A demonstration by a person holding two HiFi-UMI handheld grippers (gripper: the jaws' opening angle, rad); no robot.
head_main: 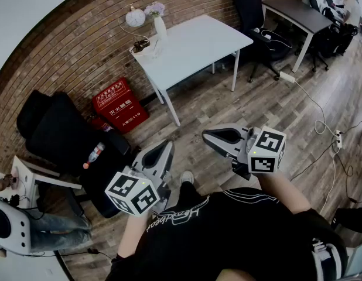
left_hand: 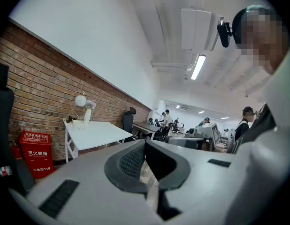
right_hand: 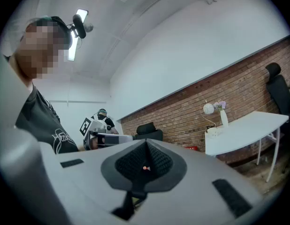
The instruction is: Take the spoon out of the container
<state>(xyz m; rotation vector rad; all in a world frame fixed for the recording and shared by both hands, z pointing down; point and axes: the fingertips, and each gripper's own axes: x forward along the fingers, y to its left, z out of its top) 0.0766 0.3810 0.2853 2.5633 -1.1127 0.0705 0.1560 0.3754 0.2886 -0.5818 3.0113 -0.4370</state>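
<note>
both grippers are being held out in front of the person, over the wooden floor (head_main: 275,104). the left gripper (head_main: 167,146) is being held with its jaws pressed together, nothing between them, and the right gripper (head_main: 206,137) is being held shut and empty too. they're being pointed toward a white table (head_main: 193,40) by the brick wall (head_main: 69,51). the spoon and container aren't being shown in any of the 3 views.

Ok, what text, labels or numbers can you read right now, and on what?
"灭火器箱": on the red box by the brick wall.
"119": same box, lower line; the characters before it are too small to read.
Black shirt: a script print, not legible.
Nothing else readable.
</note>
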